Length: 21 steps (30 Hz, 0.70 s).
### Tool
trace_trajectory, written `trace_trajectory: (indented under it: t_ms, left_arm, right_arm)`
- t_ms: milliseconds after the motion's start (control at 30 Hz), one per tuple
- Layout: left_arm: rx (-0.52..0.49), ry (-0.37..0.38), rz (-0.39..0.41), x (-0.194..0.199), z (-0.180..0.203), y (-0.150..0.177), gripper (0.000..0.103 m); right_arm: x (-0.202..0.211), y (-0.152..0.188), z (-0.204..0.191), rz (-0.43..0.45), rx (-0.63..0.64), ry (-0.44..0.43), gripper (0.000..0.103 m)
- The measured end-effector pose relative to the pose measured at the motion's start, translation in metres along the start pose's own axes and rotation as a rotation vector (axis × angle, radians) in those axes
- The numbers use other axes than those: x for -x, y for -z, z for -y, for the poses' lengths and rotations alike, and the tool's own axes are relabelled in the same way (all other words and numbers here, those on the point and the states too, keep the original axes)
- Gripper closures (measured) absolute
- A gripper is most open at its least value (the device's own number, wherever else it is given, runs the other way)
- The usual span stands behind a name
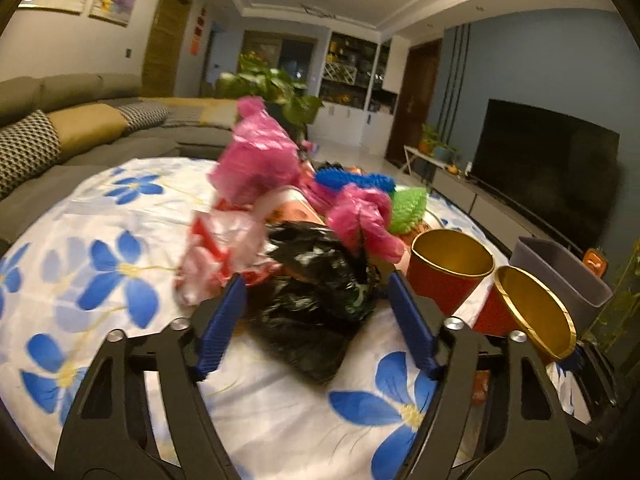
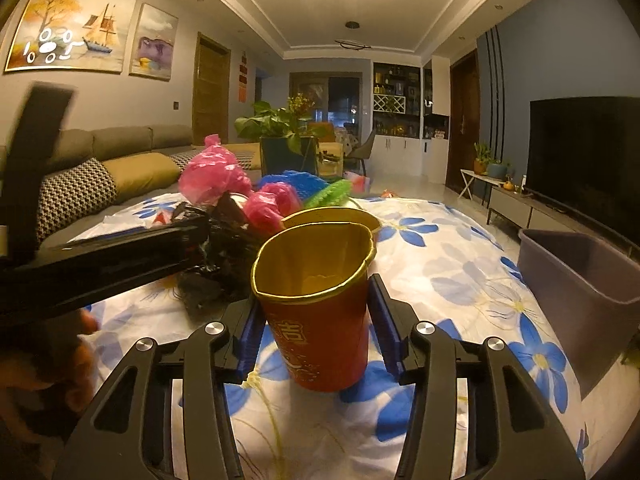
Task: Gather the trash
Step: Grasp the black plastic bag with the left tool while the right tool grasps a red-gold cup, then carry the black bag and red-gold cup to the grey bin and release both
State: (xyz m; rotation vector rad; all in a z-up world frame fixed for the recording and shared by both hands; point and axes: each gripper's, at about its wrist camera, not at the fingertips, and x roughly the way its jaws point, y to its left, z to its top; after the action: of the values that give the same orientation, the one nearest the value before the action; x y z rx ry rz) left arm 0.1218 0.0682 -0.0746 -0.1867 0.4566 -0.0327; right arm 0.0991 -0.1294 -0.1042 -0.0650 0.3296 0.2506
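Observation:
A crumpled black plastic bag (image 1: 316,312) lies on the flowered tablecloth (image 1: 120,272) between the blue pads of my left gripper (image 1: 316,280). The pads stand close to its sides, and thin gaps show, so the gripper is open. In the right wrist view my right gripper (image 2: 314,292) is shut on a red paper cup with a gold inside (image 2: 320,320). Its rim is squeezed out of round. The same cup (image 1: 532,312) shows tilted at the right of the left wrist view. A second red cup (image 1: 448,276) (image 2: 332,218) stands upright beside the pile.
Behind the black bag is a heap of trash: pink bags (image 1: 256,156), a red-and-white bag (image 1: 216,248), blue (image 1: 352,180) and green (image 1: 408,208) spiky pieces. A grey bin (image 2: 580,280) (image 1: 560,276) stands off the table's right edge. A hand (image 2: 76,344) holds the left gripper.

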Motion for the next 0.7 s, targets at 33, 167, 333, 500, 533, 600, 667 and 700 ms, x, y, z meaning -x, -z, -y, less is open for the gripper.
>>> trace_trajectory:
  t_ms: [33,167,333,500,533,600,667,700]
  left_arm:
    - [0.000,0.006,-0.007,-0.006,0.001,-0.001,0.041]
    - [0.006,0.033,-0.035,-0.022,0.003,-0.002,0.057]
    - [0.008,0.044,-0.037,-0.025,0.003,-0.001,0.091]
    - [0.011,0.062,0.040,0.008,0.001,-0.007,0.094]
    - [0.017,0.068,0.058,0.017,0.000,-0.010,0.094]
    - [0.021,0.071,0.091,0.034,-0.001,-0.017,0.094]
    - [0.016,0.063,0.134,0.050,-0.002,-0.025,0.094]
    - [0.014,0.060,0.150,0.056,-0.003,-0.028,0.094]
  right_arm:
    - [0.001,0.000,0.001,0.000,-0.002,0.003,0.054]
    - [0.004,0.002,0.008,0.000,-0.007,0.010,0.054]
    - [0.009,0.001,0.011,0.012,0.000,0.013,0.054]
    - [0.013,0.000,0.019,0.018,-0.011,0.010,0.054]
    - [0.014,-0.001,0.020,0.022,-0.011,0.009,0.054]
    - [0.018,-0.003,0.022,0.034,-0.014,0.007,0.054]
    - [0.022,-0.004,0.021,0.043,-0.018,0.006,0.054]
    - [0.024,-0.005,0.022,0.050,-0.019,0.007,0.054]
